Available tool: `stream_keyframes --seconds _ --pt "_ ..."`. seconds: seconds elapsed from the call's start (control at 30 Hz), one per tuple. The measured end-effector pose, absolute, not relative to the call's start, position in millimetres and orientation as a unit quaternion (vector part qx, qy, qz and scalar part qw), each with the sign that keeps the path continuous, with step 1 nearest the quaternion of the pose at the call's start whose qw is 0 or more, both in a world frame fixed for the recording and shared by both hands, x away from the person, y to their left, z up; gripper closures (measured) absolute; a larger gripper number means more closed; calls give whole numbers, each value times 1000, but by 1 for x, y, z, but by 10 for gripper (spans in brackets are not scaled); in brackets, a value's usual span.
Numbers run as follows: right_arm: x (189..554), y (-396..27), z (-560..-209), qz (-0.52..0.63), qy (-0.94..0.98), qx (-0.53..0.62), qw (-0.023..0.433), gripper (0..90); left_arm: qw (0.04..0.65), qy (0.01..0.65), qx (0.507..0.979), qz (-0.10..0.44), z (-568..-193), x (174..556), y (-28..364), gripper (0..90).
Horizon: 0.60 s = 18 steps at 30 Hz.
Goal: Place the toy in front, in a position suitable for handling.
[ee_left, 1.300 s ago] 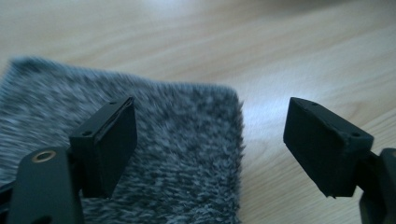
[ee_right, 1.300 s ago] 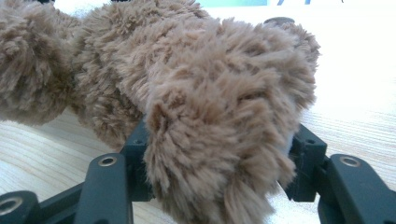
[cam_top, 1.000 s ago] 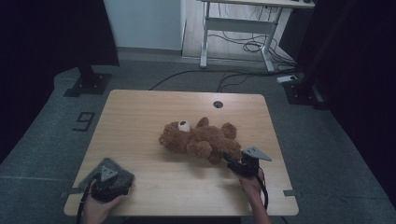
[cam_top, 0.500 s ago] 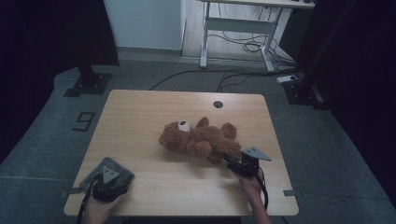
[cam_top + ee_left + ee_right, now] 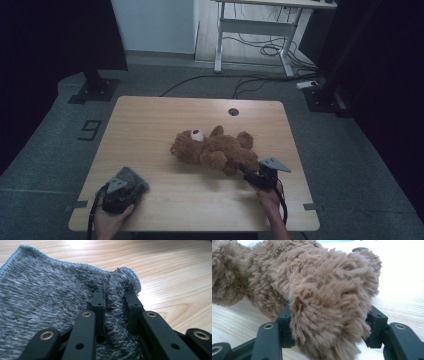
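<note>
**Two claws, two soft things on a wooden desk**

At the near left corner of the desk, left claw gripped by a hand entering from the bottom edge, grey three-cornered plate on top. Under and ahead of it, a grey fuzzy cloth lying flat on the wood. In the left gripper view, left claw pinching a raised fold of that cloth between its black jaws, narrow, with pile squeezed up in the gap; stitched hem running along the cloth's far edge, bare desk beyond and to the side

At the near right, right claw held by the other hand, cable trailing back toward the desk edge, pointing toward the centre and touching the closest limb of a brown teddy bear. In the right gripper view, right claw standing wide, one jaw either side of a plump furry limb of the teddy bear, both pressed against the fur; more of the bear's body bunched behind and to the left, light desk surface past it

Farther in, bear lying on its back near the middle of the desk, head toward the left with pale muzzle up, limbs splayed to the right. Beyond it, a small round dark grommet near the far edge

Past the desk, grey floor, cables, a white-framed table's legs, dark stands at either side
</note>
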State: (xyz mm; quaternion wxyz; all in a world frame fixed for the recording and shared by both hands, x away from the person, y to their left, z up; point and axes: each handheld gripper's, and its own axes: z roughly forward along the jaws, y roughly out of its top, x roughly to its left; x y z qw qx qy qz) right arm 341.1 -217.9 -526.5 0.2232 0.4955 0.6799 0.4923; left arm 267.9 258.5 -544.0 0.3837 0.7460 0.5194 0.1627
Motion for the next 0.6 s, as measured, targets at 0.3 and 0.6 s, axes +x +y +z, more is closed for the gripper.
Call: stream_keyframes --seconds 0.3,0.6 --pt "342 -219 -527 491 680 496 222 402 380 509 753 171 -545 271 248 732" --pt "341 -219 -527 491 681 495 224 400 395 508 748 162 -541 271 244 758"
